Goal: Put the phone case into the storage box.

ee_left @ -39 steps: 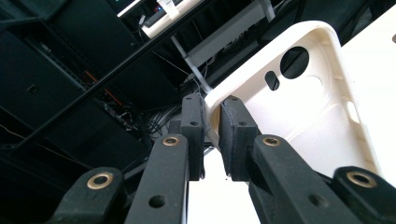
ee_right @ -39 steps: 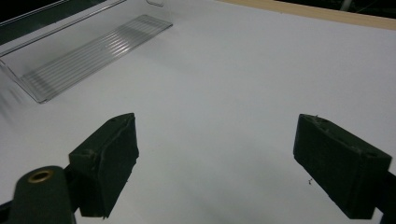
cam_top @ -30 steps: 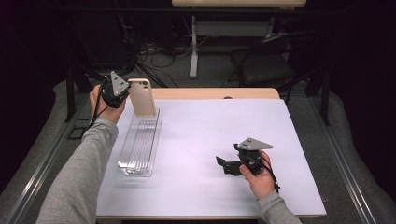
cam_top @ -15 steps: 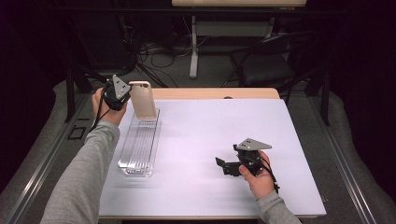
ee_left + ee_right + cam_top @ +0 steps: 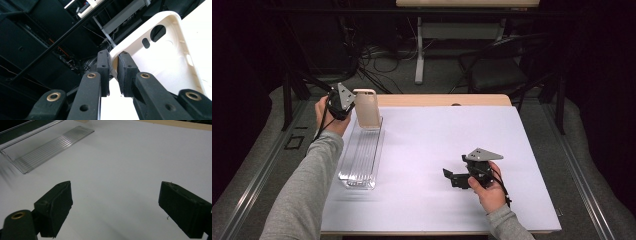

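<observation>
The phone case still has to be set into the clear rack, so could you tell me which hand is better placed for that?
Left. The left gripper already pinches the phone case over the clear rack's far end; the right gripper rests open, apart.

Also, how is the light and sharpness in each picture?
High view: white table bright, surroundings nearly black. Left gripper view: phone case overexposed, the left tongs pinching its edge are dark but sharp. Right gripper view: right tongs soft and blurred, ribbed clear tray shows faint glare.

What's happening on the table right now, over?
Left gripper shut on phone case, above clear rack. Right gripper open, empty, low over white table. Nothing in the way.
</observation>
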### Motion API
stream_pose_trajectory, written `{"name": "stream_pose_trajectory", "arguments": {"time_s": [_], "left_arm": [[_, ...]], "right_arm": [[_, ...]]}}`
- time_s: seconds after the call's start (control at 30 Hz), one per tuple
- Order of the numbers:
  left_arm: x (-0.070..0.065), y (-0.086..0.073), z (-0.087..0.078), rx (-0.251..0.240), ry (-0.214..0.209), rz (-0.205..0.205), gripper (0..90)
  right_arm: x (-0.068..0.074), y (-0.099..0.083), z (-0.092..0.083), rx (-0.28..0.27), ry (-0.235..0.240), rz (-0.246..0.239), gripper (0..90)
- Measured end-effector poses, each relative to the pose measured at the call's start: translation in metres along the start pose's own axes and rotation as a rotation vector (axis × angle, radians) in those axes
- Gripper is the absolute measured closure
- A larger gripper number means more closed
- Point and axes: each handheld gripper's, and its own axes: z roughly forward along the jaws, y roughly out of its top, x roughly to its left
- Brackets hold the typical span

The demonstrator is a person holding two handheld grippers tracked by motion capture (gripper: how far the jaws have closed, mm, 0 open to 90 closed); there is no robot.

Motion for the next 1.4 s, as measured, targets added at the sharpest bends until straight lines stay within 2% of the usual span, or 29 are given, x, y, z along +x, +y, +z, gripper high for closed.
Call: {"name": "stream_pose_trajectory", "arguments": {"time_s": [0.23, 0.4, 0.8, 1.4], "left_arm": [[-0.005, -0.001, 0.003, -0.003, 0.004, 0.011, 81.0], [-0.009, -0.007, 0.003, -0.018, 0.008, 0.014, 81.0], [-0.014, -0.021, 0.004, -0.04, 0.022, -0.015, 81.0], [-0.019, -0.023, 0.009, -0.038, 0.026, -0.001, 81.0]], "right_arm": [[0.001, 0.0, 0.0, -0.002, 0.003, -0.002, 11.4], [0.001, 0.0, 0.001, -0.002, 0.004, -0.003, 11.5], [0.002, -0.001, 0.003, 0.007, 0.007, 0.0, 11.5], [0.002, -0.001, 0.002, 0.012, 0.01, -0.004, 11.5]]}}
